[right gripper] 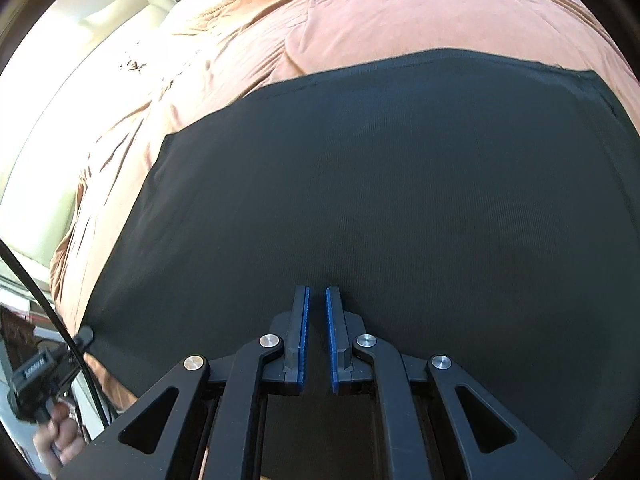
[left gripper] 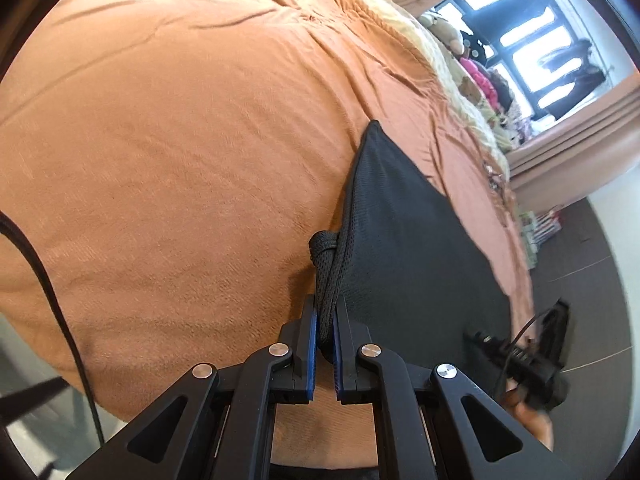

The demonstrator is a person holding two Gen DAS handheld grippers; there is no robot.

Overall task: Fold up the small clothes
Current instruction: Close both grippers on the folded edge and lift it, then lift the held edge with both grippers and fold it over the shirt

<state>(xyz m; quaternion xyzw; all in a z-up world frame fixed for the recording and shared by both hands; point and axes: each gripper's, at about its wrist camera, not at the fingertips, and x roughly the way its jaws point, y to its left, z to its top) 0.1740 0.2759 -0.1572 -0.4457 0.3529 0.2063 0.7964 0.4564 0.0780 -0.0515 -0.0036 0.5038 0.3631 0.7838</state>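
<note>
Left gripper (left gripper: 325, 312) pinches black garment (right gripper: 380, 200) edge on orange bedspread (left gripper: 180, 140) — right gripper (right gripper: 316, 300) slightly parted; window (left gripper: 532, 32) only in left view.

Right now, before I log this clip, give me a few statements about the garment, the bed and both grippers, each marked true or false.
1. The left hand-held gripper is shut on the black garment's drawstring edge. True.
2. The black garment lies on a white sheet. False: it lies on an orange bedspread.
3. The right hand-held gripper has a narrow gap between its blue pads, with the garment right in front of them. True.
4. The garment is crumpled into a ball. False: in the right wrist view it spreads out flat and wide.
5. A knot in the black drawstring shows just beyond the left gripper's fingers. True.
</note>
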